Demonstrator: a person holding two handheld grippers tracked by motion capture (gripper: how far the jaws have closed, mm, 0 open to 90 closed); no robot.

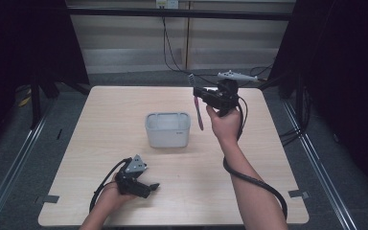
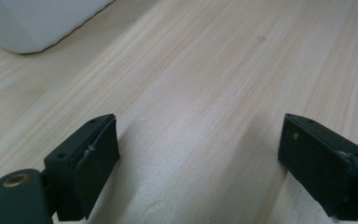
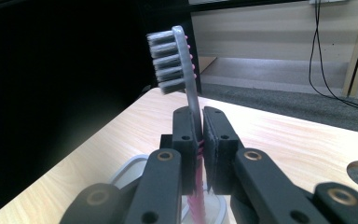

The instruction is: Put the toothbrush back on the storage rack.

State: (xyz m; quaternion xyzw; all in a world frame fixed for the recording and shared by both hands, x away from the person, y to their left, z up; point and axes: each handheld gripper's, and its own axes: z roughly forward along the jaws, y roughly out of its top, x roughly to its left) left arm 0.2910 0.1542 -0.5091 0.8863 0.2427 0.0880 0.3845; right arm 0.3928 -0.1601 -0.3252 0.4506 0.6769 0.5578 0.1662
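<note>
While it is held upright above the desk (image 1: pixel 100 143), bristles up, near the far right corner, the toothbrush (image 3: pixel 186 74) is judged light, stiff and slick. It is clamped at the neck by the right gripper (image 3: pixel 201 140), whose fingers (image 3: pixel 185 140) are clenched on it; a firm hold there suits. The white bin (image 1: pixel 167 129) stands just beside and below. The left gripper (image 1: pixel 146 188) rests near the front edge, fingers (image 2: pixel 88 163) released.

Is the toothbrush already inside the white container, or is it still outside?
Outside. The right gripper holds the toothbrush upright in the air, bristles up, beside the white container; its handle end hangs outside the rim.
</note>
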